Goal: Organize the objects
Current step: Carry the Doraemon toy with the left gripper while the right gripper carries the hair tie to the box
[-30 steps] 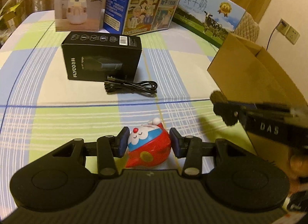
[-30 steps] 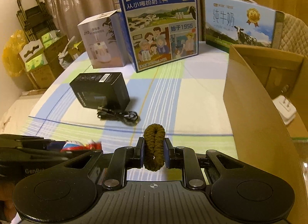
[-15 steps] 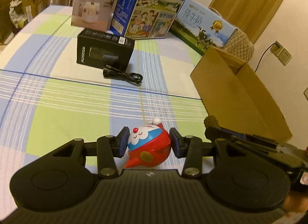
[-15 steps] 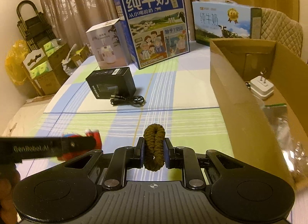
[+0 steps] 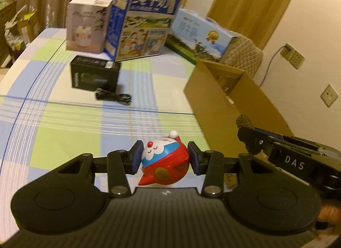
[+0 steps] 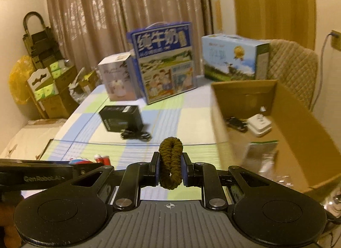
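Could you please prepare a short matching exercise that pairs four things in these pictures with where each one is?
Things:
1. Doraemon toy
2. brown hair tie
3. white plug adapter
4. black cable

Places:
A. inside the cardboard box
B. on the tablecloth in front of the black box
C. between the left gripper fingers
D. between the right gripper fingers

Pairs: 1-C, 2-D, 3-A, 4-B

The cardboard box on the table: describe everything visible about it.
The cardboard box is plain brown corrugated card, open-topped and rectangular, standing upright on the checked tablecloth at its right side, in front of the light blue milk carton. Inside lie a white plug adapter, a dark item too blurred to identify, and a shiny foil packet. Neither hand-held gripper touches it.
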Available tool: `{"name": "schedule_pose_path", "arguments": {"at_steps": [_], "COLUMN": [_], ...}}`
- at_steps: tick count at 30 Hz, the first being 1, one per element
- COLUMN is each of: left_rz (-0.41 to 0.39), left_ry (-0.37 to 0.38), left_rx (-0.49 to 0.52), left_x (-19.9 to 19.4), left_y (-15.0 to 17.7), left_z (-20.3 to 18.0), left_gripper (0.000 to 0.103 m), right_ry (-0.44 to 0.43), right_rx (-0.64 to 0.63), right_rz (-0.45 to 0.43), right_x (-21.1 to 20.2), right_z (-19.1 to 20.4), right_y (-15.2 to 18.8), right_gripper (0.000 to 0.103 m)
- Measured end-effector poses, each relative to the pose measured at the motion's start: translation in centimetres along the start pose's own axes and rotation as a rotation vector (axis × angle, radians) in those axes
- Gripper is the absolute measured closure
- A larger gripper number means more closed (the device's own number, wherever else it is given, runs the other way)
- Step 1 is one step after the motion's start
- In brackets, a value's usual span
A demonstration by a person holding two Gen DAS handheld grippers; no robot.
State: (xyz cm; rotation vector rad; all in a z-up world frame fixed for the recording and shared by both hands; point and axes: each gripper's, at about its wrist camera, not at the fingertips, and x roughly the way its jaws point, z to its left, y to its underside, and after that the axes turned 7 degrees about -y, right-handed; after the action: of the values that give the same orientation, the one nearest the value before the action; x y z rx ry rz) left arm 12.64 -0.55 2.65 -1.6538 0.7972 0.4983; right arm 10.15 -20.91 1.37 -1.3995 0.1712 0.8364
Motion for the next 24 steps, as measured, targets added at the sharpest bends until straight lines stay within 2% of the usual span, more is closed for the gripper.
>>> {"name": "schedule_pose_path", "arguments": {"at_steps": [13, 24], "left_rz": [-0.027, -0.008], "left_ry": [0.119, 0.186], "left_rx": [0.114, 0.200], "left_x": [0.1, 3.9], "left_y": [-2.2, -4.1], "left_z": [-9.9, -17.4], "left_gripper": [0.064, 0.064], "right_ry": [0.174, 0.211], "right_rx": [0.123, 0.182], "right_rz": [-0.087, -0.112], "right_x": [-7.2, -7.6], "right_z": [-10.3, -15.7], "right_y": [-0.7, -1.6], "right_gripper": [0.087, 0.087]}}
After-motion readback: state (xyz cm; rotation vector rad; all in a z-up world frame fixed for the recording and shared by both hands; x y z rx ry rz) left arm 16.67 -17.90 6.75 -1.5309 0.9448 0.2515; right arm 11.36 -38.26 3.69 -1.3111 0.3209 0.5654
